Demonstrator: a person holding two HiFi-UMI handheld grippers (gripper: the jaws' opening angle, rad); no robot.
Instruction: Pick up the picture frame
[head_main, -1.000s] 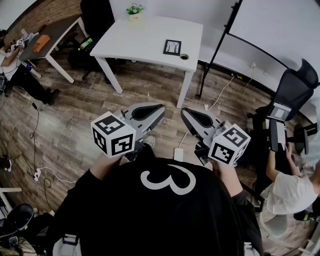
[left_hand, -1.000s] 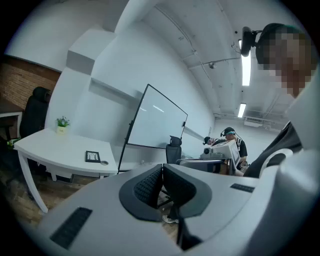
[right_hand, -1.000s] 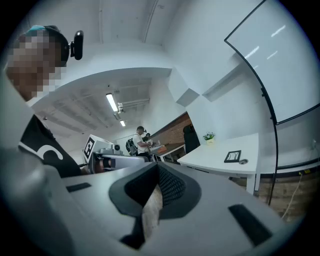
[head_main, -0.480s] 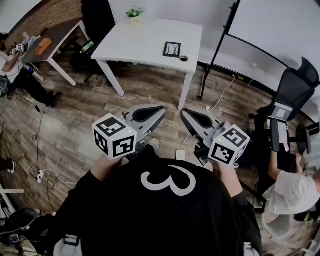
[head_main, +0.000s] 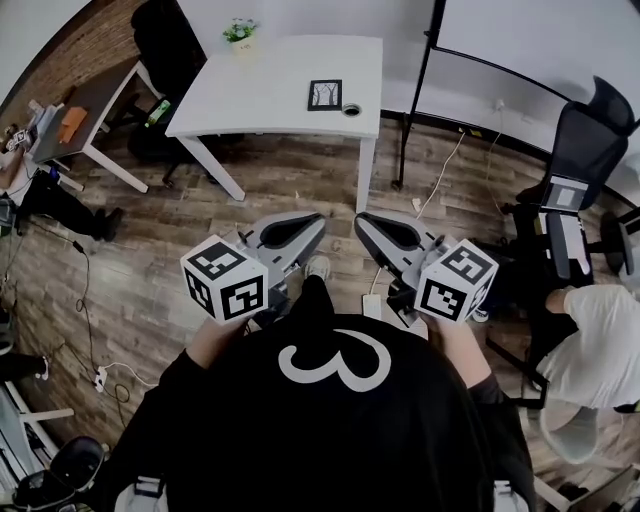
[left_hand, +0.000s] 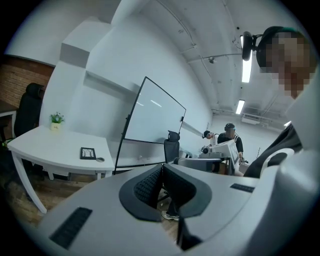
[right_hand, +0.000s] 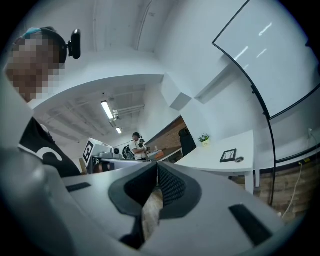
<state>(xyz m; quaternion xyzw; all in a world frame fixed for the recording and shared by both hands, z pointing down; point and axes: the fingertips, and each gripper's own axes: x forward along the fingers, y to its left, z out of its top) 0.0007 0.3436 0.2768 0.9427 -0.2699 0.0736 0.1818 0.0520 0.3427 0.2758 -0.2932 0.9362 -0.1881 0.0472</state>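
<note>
The picture frame (head_main: 325, 95), black-edged and small, lies flat on the white table (head_main: 270, 85) near its right end. It is far ahead of both grippers. It also shows as a small dark frame (left_hand: 88, 153) in the left gripper view and as a frame (right_hand: 229, 155) in the right gripper view. My left gripper (head_main: 320, 217) and right gripper (head_main: 359, 218) are held side by side over the wooden floor, close to my body. Each has its jaws together with nothing between them, as the left gripper (left_hand: 161, 167) and right gripper (right_hand: 157, 165) show.
A potted plant (head_main: 240, 32) stands at the table's far edge, and a small round object (head_main: 350, 110) lies beside the frame. A whiteboard on a stand (head_main: 520, 45) is right of the table. An office chair (head_main: 585, 150) and a seated person (head_main: 600, 340) are at the right. A brown desk (head_main: 85, 105) is at the left.
The head view has swung a little, so the table and frame sit further left in the picture. Both grippers stay in front of the body, jaws together.
</note>
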